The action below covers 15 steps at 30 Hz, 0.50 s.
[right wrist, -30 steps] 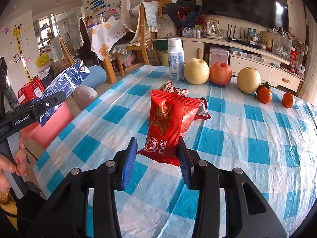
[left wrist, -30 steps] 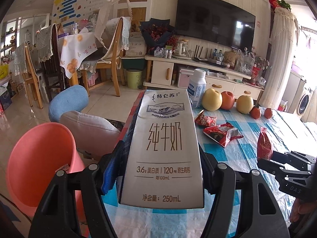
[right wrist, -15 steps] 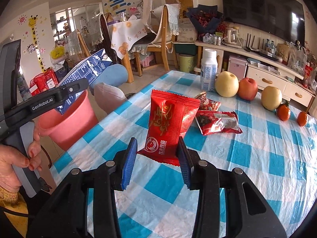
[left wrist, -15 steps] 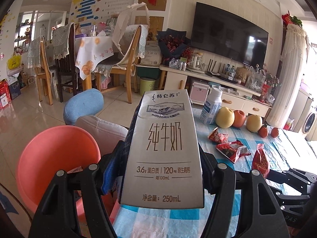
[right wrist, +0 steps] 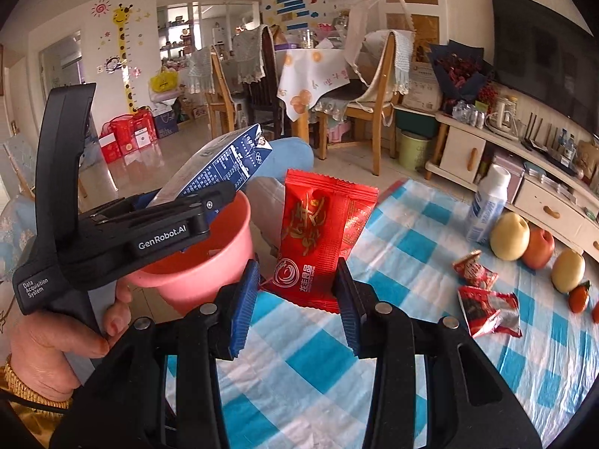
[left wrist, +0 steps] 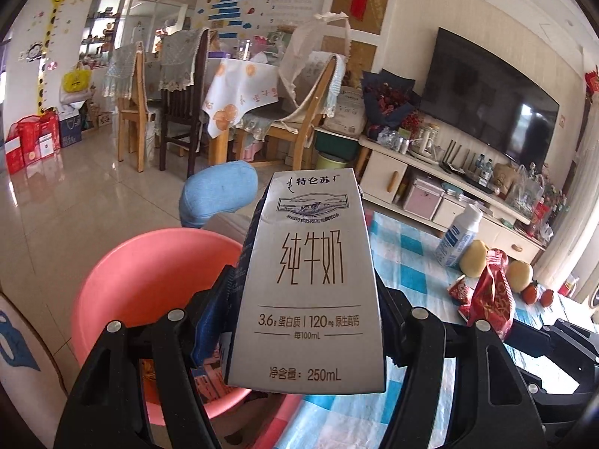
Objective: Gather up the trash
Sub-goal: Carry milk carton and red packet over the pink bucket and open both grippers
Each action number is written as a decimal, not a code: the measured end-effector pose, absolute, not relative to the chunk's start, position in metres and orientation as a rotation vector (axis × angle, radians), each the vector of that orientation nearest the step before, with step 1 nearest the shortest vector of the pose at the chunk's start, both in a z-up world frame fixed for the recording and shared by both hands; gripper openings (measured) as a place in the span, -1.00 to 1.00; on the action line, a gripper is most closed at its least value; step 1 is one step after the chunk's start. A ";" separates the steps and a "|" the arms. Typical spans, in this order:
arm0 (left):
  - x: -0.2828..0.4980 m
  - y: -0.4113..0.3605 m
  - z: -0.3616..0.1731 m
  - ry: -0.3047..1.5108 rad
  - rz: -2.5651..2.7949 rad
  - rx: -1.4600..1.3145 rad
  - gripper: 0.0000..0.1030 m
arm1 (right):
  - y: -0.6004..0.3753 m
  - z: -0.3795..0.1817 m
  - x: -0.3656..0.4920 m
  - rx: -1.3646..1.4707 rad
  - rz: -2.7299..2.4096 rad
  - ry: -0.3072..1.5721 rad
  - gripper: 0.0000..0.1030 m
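L tongs clamped on grey-and-blue milk carton, hanging over round pink plastic bin left of counter. R tongs clamped on red foil snack packet, near bin rim. Step: carry-to-bin. Next, prob.: release carton inside, then packet.

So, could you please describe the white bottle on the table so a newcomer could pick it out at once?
Start at the blue-checked table and follow its far edge. The white bottle stands upright at the left end of the fruit row, beside a yellow pear. It alone is tall, with a blue label.
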<state>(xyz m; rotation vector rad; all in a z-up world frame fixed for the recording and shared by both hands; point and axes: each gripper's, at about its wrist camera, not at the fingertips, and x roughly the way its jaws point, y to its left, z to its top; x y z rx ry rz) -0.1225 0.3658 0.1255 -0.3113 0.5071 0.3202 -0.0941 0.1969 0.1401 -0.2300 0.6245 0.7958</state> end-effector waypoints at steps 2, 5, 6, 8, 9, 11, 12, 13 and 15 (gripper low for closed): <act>-0.126 0.383 0.124 0.507 0.363 -0.339 0.31 | 0.213 0.143 -0.093 -0.245 0.821 0.619 -0.18; -0.131 0.408 0.120 0.514 0.431 -0.386 0.31 | 0.239 0.145 -0.091 -0.266 0.859 0.613 -0.18; -0.132 0.416 0.118 0.516 0.451 -0.403 0.31 | 0.247 0.145 -0.090 -0.272 0.869 0.611 -0.18; -0.134 0.430 0.113 0.527 0.488 -0.431 0.31 | 0.263 0.144 -0.088 -0.284 0.890 0.609 -0.18; -0.134 0.435 0.110 0.536 0.504 -0.441 0.31 | 0.271 0.144 -0.086 -0.289 0.900 0.610 -0.18; -0.134 0.447 0.105 0.554 0.526 -0.468 0.31 | 0.287 0.141 -0.085 -0.305 0.917 0.613 -0.18; -0.135 0.451 0.102 0.559 0.535 -0.480 0.31 | 0.295 0.139 -0.084 -0.313 0.923 0.616 -0.18; -0.136 0.455 0.101 0.563 0.543 -0.491 0.31 | 0.302 0.136 -0.083 -0.321 0.928 0.620 -0.18; -0.136 0.462 0.097 0.571 0.554 -0.507 0.31 | 0.315 0.130 -0.079 -0.336 0.938 0.627 -0.18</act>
